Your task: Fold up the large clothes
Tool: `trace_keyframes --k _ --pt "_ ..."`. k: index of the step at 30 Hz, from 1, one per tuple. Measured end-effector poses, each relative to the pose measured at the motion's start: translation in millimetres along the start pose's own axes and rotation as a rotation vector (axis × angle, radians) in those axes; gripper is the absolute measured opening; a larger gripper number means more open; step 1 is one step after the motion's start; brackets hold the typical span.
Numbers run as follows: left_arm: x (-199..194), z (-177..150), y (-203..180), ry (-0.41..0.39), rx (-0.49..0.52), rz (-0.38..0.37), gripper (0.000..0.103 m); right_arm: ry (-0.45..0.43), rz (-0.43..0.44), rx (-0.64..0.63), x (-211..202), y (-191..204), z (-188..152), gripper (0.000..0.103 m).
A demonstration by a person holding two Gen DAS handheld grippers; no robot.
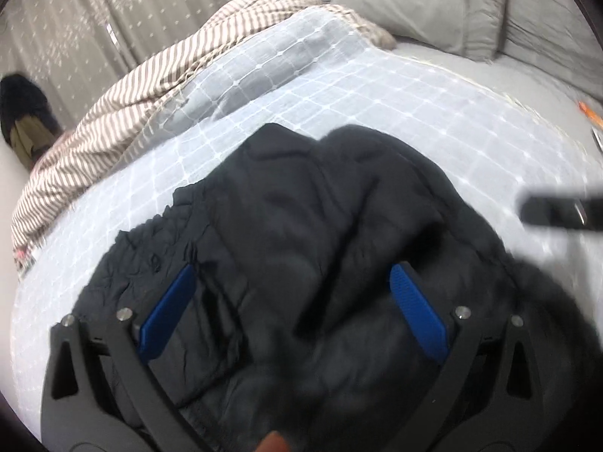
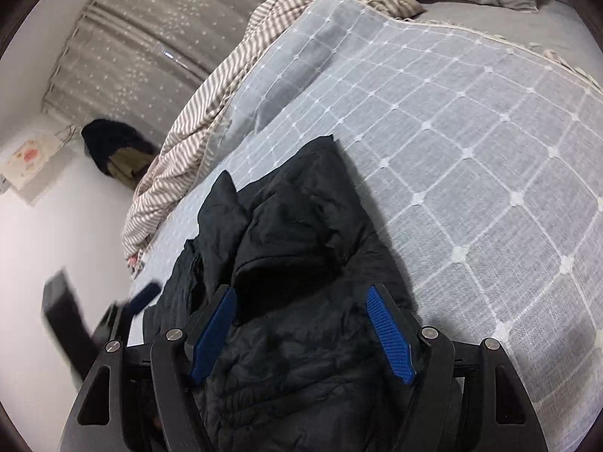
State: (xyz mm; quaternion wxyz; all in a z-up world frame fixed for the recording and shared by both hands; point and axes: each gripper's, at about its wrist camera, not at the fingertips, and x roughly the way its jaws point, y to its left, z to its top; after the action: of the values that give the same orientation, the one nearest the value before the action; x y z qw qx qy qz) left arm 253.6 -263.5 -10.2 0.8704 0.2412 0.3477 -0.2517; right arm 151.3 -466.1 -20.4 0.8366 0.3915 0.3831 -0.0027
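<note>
A black padded jacket (image 1: 320, 233) lies bunched on a pale blue checked bedspread (image 1: 395, 105). My left gripper (image 1: 294, 275) is open above the jacket, its blue pads (image 1: 418, 312) wide apart with nothing between them. In the right wrist view the jacket (image 2: 286, 248) lies crumpled, with a fold standing up at its far end. My right gripper (image 2: 301, 301) is open just over the jacket's near part. The right gripper shows blurred at the right edge of the left wrist view (image 1: 557, 213). The left gripper shows blurred at the lower left of the right wrist view (image 2: 113, 312).
A brown-striped blanket (image 1: 124, 113) is heaped along the bed's left side. A grey pillow (image 1: 426, 3) lies at the head. An orange pen (image 1: 591, 113) lies at the right edge. Grey curtains (image 2: 150, 37) and a dark bundle (image 2: 113, 150) stand beyond the bed.
</note>
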Motion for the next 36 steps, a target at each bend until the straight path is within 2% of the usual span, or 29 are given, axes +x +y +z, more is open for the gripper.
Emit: trace_keyframes --k 3,5,6,8,10,11,12,13,15,18,20,23,24,26,27,28,31,33,35,36 --pt "16 10 9 0.020 -0.064 -0.037 0.102 0.018 -0.018 -0.014 1 1 -5 0.073" --pt "32 11 10 0.061 -0.086 -0.048 0.102 0.036 -0.028 -0.022 10 4 -10 0.073" --pt "41 9 10 0.086 -0.095 -0.046 0.097 0.049 -0.033 -0.031 14 7 -12 0.073" --pt "56 4 12 0.132 -0.115 -0.059 0.079 0.068 -0.039 -0.049 19 12 -16 0.073" --pt "67 -3 18 0.170 -0.156 -0.076 0.054 0.084 -0.044 -0.069 24 19 -20 0.073" --pt "68 -5 21 0.174 -0.174 -0.075 0.047 0.086 -0.050 -0.081 24 22 -22 0.073" --pt "64 -8 26 0.164 -0.201 -0.072 0.032 0.085 -0.056 -0.092 24 24 -23 0.073" --pt "58 -9 31 0.147 -0.224 -0.084 0.023 0.085 -0.061 -0.097 25 25 -23 0.073" --pt "42 -10 41 0.104 -0.272 -0.129 0.018 0.085 -0.061 -0.090 24 26 -23 0.073" --pt "0 -15 68 -0.009 -0.369 -0.181 0.015 0.088 -0.041 -0.073 24 25 -23 0.073" --pt "-24 -22 89 -0.067 -0.428 -0.194 0.015 0.090 -0.045 -0.076 25 25 -24 0.073" --pt "-44 -46 118 -0.083 -0.521 -0.229 0.015 0.091 -0.055 -0.086 25 26 -25 0.073" --pt "-46 -56 126 -0.067 -0.540 -0.223 0.019 0.090 -0.057 -0.087 25 26 -25 0.073" --pt "-45 -71 139 -0.028 -0.545 -0.205 0.040 0.089 -0.055 -0.077 25 25 -24 0.074" --pt "-43 -78 146 -0.014 -0.544 -0.187 0.055 0.089 -0.050 -0.064 25 23 -23 0.074" --pt "-47 -89 155 -0.020 -0.554 -0.168 0.064 0.091 -0.046 -0.055 26 23 -23 0.074" --pt "-59 -102 176 -0.058 -0.611 -0.194 0.077 0.103 -0.028 -0.021 27 17 -23 0.074" --pt "-61 -107 190 -0.084 -0.670 -0.226 0.082 0.103 -0.034 -0.015 27 16 -23 0.074" --pt "-50 -108 198 -0.069 -0.715 -0.266 0.083 0.099 -0.043 -0.011 27 18 -23 0.074" --pt "-44 -107 200 -0.060 -0.719 -0.262 0.083 0.098 -0.046 -0.007 27 17 -23 0.074"
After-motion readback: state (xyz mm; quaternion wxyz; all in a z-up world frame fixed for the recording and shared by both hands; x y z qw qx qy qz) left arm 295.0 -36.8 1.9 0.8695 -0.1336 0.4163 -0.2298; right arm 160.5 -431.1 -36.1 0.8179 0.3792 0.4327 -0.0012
